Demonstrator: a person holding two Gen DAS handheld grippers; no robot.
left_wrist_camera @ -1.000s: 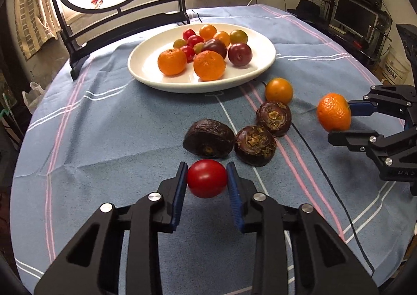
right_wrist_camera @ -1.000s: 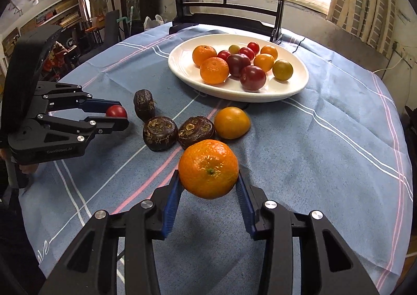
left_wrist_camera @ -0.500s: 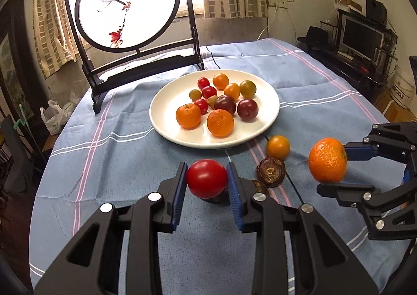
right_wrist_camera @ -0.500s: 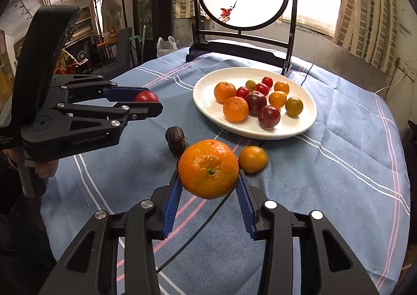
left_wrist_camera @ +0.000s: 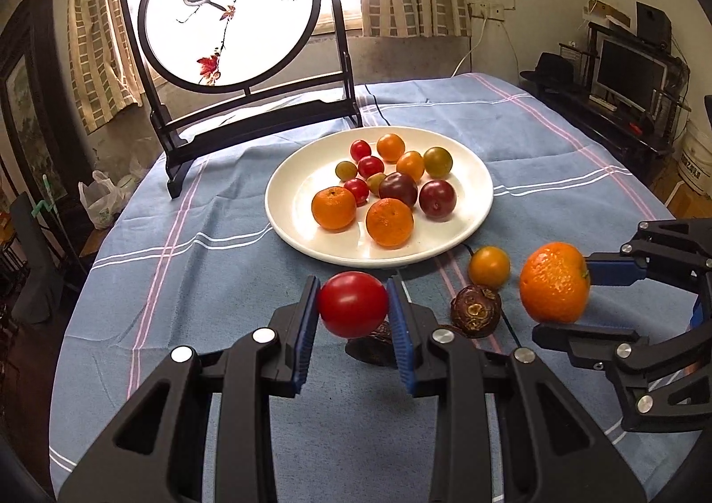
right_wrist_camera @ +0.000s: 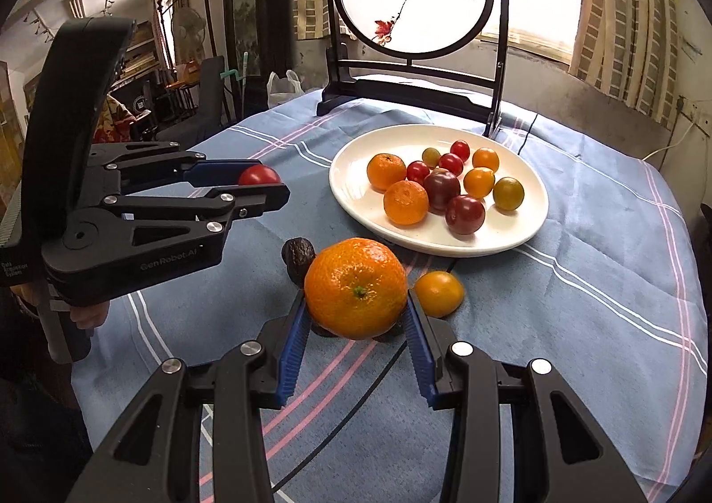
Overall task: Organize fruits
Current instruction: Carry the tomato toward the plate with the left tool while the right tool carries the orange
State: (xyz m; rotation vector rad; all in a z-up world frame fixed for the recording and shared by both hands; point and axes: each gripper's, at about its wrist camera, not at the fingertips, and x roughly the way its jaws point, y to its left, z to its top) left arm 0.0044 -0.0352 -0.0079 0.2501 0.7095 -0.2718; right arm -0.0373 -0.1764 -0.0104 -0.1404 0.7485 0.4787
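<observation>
The left tongs point(left_wrist_camera: 352, 311) are clamped on a red tomato point(left_wrist_camera: 353, 303), the blue pads pressing its two sides so it hangs clear of the tabletop point(left_wrist_camera: 187, 280). The right tongs point(right_wrist_camera: 356, 316) grip a mandarin point(right_wrist_camera: 356, 287) the same way, pinched across its widest part with the stem facing the camera. Both fruits are held up and aimed toward the white plate point(left_wrist_camera: 293, 214), which lies at 12 o'clock from each pair of tongs; judging by the task, both are likely bound for it.

The plate already carries the sorted fruit: two mandarins at its near side, dark plums at the middle and right, small red, orange and greenish tomatoes behind. Bare plate shows at 9 o'clock, a likely landing spot.

Loose fruit is left on the cloth just short of the plate's near rim: an orange tomato point(left_wrist_camera: 488, 266) and a wrinkled dark fruit point(left_wrist_camera: 475, 311) at about 2 o'clock from the left tongs, and another dark one partly hidden under them.

The tabletop is covered by a blue cloth with pink and white stripes; a thin black cable point(right_wrist_camera: 338, 414) runs across it. At the far edge stands a round painted screen point(left_wrist_camera: 229, 9) in a black frame. Behind it are a bright window with curtains and a cluttered room.
</observation>
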